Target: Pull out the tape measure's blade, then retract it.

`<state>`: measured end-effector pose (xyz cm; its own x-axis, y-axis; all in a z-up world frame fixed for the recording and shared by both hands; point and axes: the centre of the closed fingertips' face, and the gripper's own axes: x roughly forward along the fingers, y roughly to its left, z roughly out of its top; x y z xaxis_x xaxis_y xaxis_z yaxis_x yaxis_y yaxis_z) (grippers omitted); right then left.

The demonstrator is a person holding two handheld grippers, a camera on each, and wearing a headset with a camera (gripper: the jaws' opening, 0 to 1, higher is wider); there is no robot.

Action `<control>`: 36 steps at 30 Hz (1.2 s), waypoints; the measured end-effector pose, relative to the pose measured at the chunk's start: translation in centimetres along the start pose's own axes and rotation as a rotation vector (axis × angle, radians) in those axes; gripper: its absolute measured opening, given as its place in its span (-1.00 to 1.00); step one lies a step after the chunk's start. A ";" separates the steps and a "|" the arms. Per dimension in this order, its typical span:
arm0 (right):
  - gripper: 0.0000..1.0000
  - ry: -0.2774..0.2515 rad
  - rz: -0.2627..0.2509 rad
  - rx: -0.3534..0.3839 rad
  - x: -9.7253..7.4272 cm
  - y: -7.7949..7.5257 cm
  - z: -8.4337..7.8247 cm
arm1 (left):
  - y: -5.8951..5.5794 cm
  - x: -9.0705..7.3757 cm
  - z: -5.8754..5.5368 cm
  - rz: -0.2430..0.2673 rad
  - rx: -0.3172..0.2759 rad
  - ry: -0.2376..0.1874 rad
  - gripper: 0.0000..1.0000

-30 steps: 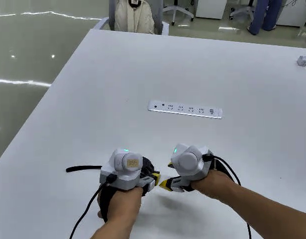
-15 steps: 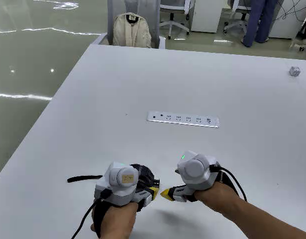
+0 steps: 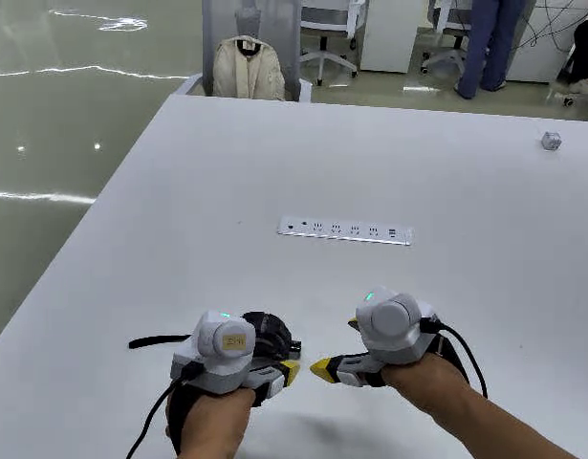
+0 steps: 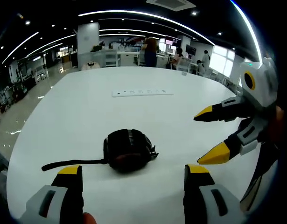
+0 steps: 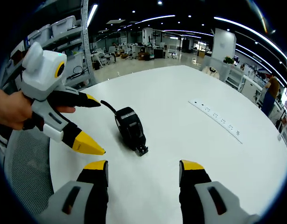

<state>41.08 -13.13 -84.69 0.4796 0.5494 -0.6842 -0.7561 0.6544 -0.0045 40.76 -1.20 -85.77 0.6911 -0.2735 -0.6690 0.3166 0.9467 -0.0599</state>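
We hold both tools low over the white surface (image 3: 179, 191), and each one stands wide open with nothing between its jaws. The tape measure (image 4: 129, 150) – a black housing – lies flat on the surface directly ahead of the left tool (image 4: 133, 169), just past the yellow tips and touching neither jaw. In the head view the tape measure (image 3: 271, 334) sits at about 6 o'clock, half hidden behind the left tool (image 3: 286, 371). The right tool (image 3: 322, 368) is just beside it at 3 o'clock, with its tips pointing toward 9 o'clock.

In the right gripper view the right tool (image 5: 143, 164) faces the housing (image 5: 131, 128) end-on, and the blade's hook (image 5: 142, 150) sits against the case. A black strap (image 4: 73, 163) trails from the housing toward 9 o'clock. A white power strip (image 3: 345, 230) lies well apart at 12 o'clock – further up the surface.
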 end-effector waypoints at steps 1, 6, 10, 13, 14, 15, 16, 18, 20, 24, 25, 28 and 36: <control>0.26 -0.001 0.000 0.000 0.0 0.0 0.0 | 0.0 0.0 0.0 0.000 0.000 0.000 0.75; 0.31 -0.010 -0.018 0.033 -0.8 -0.2 -0.4 | -0.4 -0.6 -0.2 -0.011 0.013 0.000 0.78; 0.42 -0.022 -0.058 0.095 -2.1 -0.6 -0.9 | -0.4 -1.3 -0.4 -0.018 0.022 -0.007 0.80; 0.44 -0.023 -0.062 0.100 -2.2 -0.6 -1.0 | -0.4 -1.4 -0.3 -0.018 0.023 -0.008 0.82; 0.45 -0.023 -0.064 0.102 -2.2 -0.6 -1.0 | -0.4 -1.4 -0.3 -0.018 0.023 -0.008 0.82; 0.45 -0.023 -0.065 0.103 -2.2 -0.6 -1.0 | -0.4 -1.4 -0.3 -0.019 0.023 -0.009 0.83; 0.45 -0.023 -0.066 0.105 -2.3 -0.6 -1.1 | -0.4 -1.5 -0.3 -0.019 0.023 -0.009 0.84; 0.47 -0.028 -0.095 0.161 -3.8 -0.3 -2.1 | -0.7 -2.4 -0.2 -0.030 0.033 -0.018 0.85; 0.49 -0.035 -0.098 0.176 -4.1 -0.2 -2.2 | -0.7 -2.6 -0.2 -0.029 0.037 -0.019 0.87; 0.57 -0.062 -0.111 0.209 -4.9 -0.2 -1.9 | -0.6 -3.2 -0.3 -0.034 0.043 -0.024 0.89; 0.58 -0.064 -0.116 0.206 -5.0 -0.2 -1.9 | -0.7 -3.3 -0.3 -0.036 0.042 -0.025 0.90; 0.60 -0.079 -0.125 0.222 -5.7 -0.2 -1.7 | -0.6 -3.8 -0.2 -0.038 0.044 -0.032 0.92; 0.68 -0.073 -0.159 0.259 -7.3 0.6 -2.7 | -0.6 -4.8 -0.1 -0.039 0.046 -0.048 0.95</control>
<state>35.94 -18.16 -81.64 0.6205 0.4592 -0.6357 -0.5347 0.8407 0.0854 37.19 -0.41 -82.62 0.7075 -0.3187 -0.6307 0.3727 0.9266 -0.0501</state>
